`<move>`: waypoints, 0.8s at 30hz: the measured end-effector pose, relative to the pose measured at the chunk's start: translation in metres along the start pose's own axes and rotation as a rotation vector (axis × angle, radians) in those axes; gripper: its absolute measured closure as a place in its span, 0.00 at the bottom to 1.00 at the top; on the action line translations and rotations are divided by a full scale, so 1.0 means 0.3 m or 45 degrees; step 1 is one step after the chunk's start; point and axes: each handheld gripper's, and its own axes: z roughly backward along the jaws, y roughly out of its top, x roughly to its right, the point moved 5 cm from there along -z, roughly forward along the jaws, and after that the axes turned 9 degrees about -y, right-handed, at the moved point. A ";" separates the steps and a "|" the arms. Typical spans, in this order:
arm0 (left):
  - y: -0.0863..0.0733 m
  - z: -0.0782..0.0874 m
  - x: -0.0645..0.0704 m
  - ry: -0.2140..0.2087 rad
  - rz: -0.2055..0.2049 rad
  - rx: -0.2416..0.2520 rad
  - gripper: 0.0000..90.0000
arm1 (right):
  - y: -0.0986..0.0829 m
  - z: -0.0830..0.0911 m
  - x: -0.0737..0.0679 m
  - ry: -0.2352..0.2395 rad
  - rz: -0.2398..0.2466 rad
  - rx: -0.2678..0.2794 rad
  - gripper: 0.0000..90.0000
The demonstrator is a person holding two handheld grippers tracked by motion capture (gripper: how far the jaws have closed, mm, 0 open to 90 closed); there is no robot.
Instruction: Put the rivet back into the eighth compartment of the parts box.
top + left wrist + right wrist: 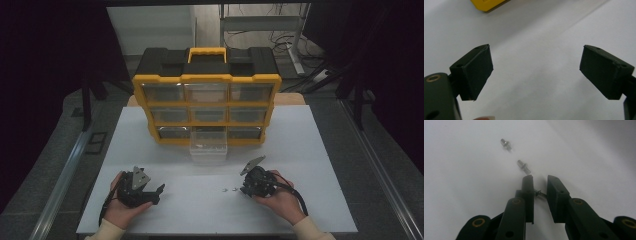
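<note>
Small silver screw (539, 194) lying on the white table (461, 182), right in the gap between the two black jaws of the right claw (540, 181). Jaws close together, one on each side of the screw, near its ends. Cannot tell if squeezing it tight yet or only just around it. Two more little screws (524, 166) (506, 144) lying on the table just past the jaw tips, in a row going away, not touching the claw. Seen from above as tiny specks (230, 190) just beside the right claw (245, 190), toward the middle of the table.

Left claw (536, 67) spread wide apart, holding nothing, bare white table between its jaws. From above, left claw (161, 189) sitting low near the front edge, well apart from the screws.

Farther back, a yellow and black box of little drawers (207, 102) standing up on the table. One clear drawer (209, 148) at the bottom middle pulled out toward the person.
</note>
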 end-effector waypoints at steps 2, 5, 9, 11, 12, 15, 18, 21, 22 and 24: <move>0.001 0.001 0.001 -0.002 -0.003 0.001 0.13 | 0.003 0.011 0.006 0.002 -0.016 0.018 0.85; 0.001 0.001 0.000 -0.001 -0.003 0.002 0.13 | 0.010 0.033 0.014 0.005 -0.029 0.044 0.85; 0.000 0.000 0.000 0.000 0.000 0.001 0.13 | 0.027 0.063 0.017 0.009 -0.027 0.079 0.85; 0.000 0.000 0.000 0.000 0.000 0.002 0.13 | 0.038 0.079 0.015 0.012 -0.020 0.096 0.85; 0.000 0.000 0.000 0.000 0.000 0.001 0.13 | 0.044 0.087 0.015 0.014 -0.017 0.105 0.85; -0.001 -0.001 -0.001 0.000 -0.001 -0.002 0.13 | 0.062 0.108 0.016 0.023 -0.014 0.130 0.85; -0.001 -0.001 -0.002 0.001 0.001 -0.004 0.13 | 0.078 0.122 0.019 0.031 -0.014 0.145 0.85; -0.001 -0.001 -0.002 0.000 0.000 -0.002 0.13 | 0.090 0.132 0.021 0.032 -0.018 0.152 0.85; -0.002 0.000 -0.002 0.001 0.000 -0.002 0.13 | 0.094 0.135 0.022 0.031 -0.016 0.158 0.85; -0.001 0.000 -0.003 0.002 0.000 -0.002 0.13 | 0.102 0.142 0.022 0.032 -0.017 0.169 0.85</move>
